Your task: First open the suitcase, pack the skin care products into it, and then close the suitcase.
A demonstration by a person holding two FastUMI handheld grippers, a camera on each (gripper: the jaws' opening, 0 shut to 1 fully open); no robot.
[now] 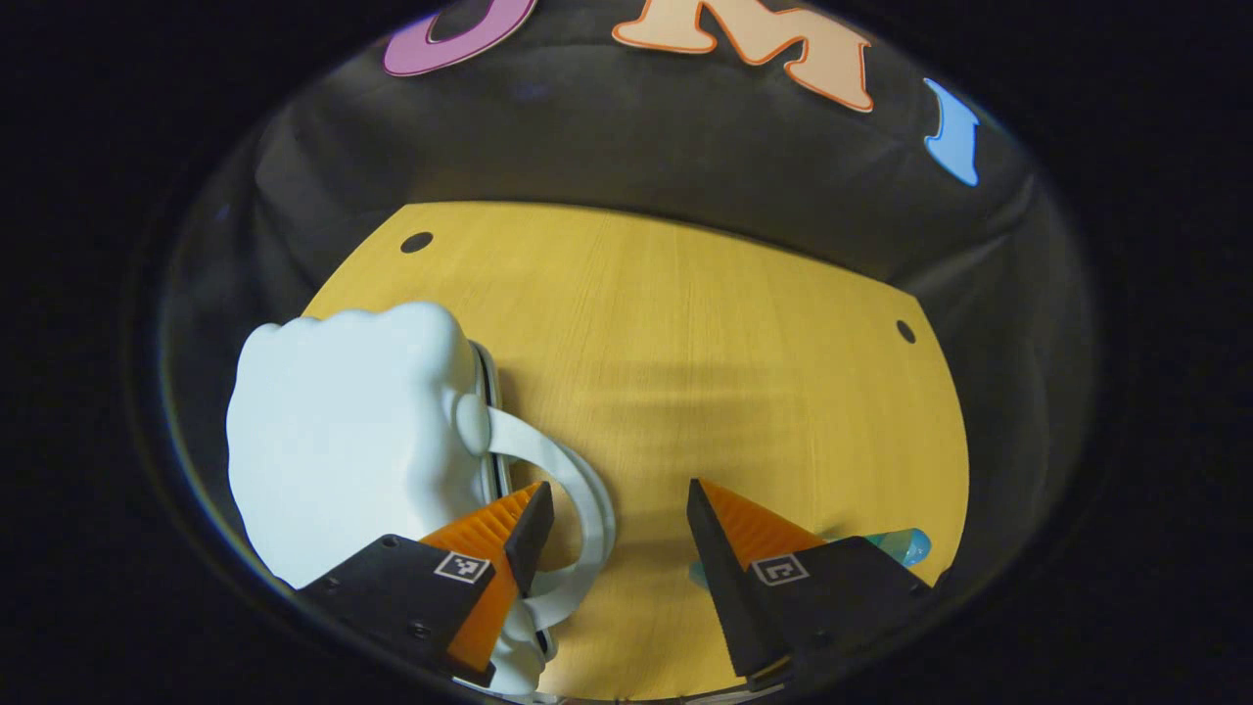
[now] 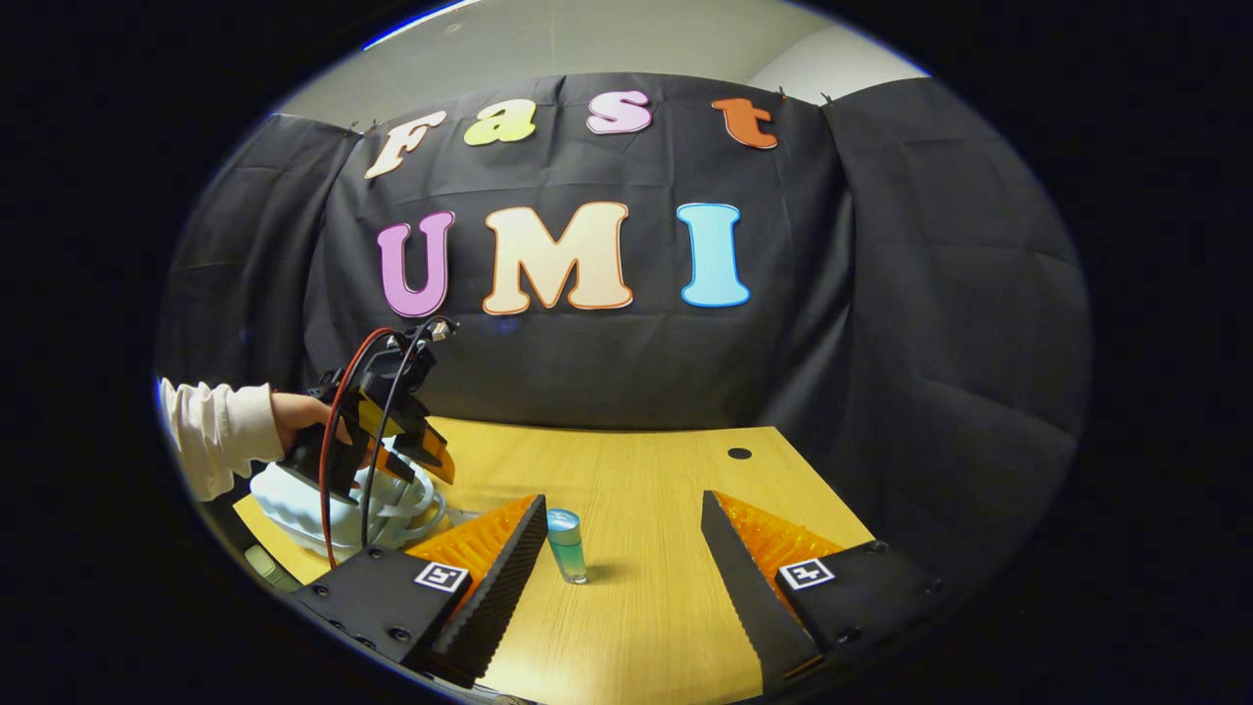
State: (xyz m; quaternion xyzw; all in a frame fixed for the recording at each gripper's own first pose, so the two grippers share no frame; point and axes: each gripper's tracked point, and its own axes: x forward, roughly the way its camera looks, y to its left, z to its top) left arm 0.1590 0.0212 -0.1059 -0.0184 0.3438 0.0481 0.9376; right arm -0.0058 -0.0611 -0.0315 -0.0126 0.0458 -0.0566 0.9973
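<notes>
A pale blue-white suitcase [image 1: 343,441] lies shut on the wooden table [image 1: 705,343], its looped handle [image 1: 587,490] pointing toward the middle. My left gripper [image 1: 620,490] hovers open just above it, the left finger [image 1: 489,548] overlapping the handle loop and nothing held between the jaws. A teal bottle [image 1: 905,545] peeks out behind the right finger. In the right gripper view that small teal bottle [image 2: 567,546] stands upright on the table, a little ahead of my open right gripper [image 2: 623,501]. Farther left, a hand holds the left gripper [image 2: 377,431] over the suitcase [image 2: 294,504].
Black cloth walls close the table's far side and right side. Two round holes [image 1: 416,242] [image 1: 905,331] sit near the table's far corners. A sleeve [image 2: 215,431] reaches in from the left. A small pale object [image 2: 259,563] lies by the table's near left edge.
</notes>
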